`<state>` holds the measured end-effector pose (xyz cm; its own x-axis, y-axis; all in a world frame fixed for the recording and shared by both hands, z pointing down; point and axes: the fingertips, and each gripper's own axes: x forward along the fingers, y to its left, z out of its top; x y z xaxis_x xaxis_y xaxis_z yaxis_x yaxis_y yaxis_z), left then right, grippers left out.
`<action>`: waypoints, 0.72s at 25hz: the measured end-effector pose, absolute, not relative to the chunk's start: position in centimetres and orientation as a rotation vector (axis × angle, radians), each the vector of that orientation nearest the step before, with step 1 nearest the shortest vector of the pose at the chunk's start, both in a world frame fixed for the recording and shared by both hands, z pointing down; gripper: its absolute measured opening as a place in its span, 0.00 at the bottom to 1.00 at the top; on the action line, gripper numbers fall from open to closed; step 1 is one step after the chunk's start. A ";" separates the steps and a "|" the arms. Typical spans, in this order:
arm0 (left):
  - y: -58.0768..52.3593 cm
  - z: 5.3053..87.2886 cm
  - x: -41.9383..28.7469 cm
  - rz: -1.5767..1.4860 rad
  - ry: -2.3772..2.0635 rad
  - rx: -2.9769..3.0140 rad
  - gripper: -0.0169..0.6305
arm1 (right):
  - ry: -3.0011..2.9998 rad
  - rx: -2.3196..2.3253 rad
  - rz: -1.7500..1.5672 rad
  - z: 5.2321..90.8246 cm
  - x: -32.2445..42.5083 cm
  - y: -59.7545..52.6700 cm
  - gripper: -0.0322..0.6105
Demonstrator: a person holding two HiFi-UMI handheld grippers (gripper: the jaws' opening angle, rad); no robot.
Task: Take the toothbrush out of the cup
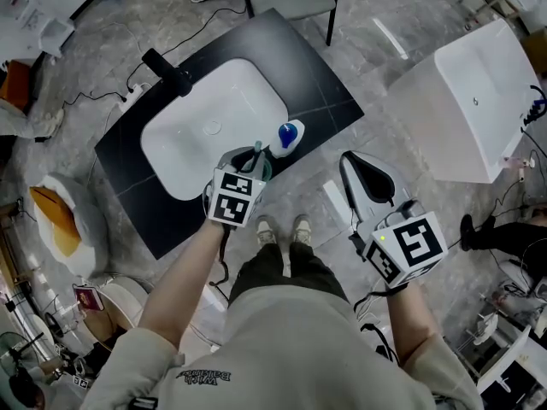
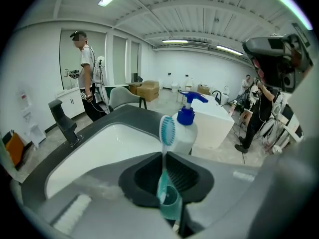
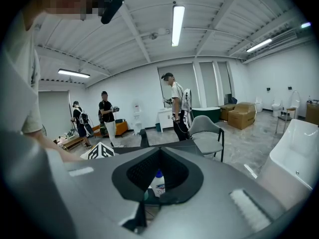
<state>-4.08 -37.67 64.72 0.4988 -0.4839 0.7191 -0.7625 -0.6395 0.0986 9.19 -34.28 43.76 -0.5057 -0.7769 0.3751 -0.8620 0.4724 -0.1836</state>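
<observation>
the cup (image 2: 169, 203) sits mostly hidden inside the left claw (image 2: 167, 158) at 6 o'clock, burying the toothbrush (image 2: 167, 131) handle's end; the soap bottle (image 3: 157, 183) label is unreadable.

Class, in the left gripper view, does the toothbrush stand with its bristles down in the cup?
No, the toothbrush stands bristles up, its handle down in the cup.

The toothbrush (image 2: 167, 131) has a teal handle and a teal and white head, and the cup (image 2: 169, 203) is see-through teal. By the counter's (image 1: 325, 101) near edge, the soap bottle (image 2: 188, 133) is white with a bright blue pump. The counter is black, the basin (image 1: 205, 135) white and the tap (image 1: 167, 71) black. The left gripper (image 1: 249, 162) and right gripper (image 1: 363, 178) are grey with black pads. Their marker cubes (image 1: 235, 199) carry black square patterns on white.
</observation>
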 end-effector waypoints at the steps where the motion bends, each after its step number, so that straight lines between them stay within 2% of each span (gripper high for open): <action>1: -37.6 64.4 -4.2 0.931 -1.041 2.345 0.08 | -2.483 1.410 0.511 43.6 9.2 -34.1 0.05; 7: -37.4 60.2 -5.0 0.858 -1.110 2.390 0.07 | -2.523 1.407 0.444 41.4 8.8 -33.7 0.05; 18: -35.9 45.5 -7.3 0.584 -1.296 2.587 0.07 | -2.618 1.464 0.176 32.2 9.8 -31.9 0.05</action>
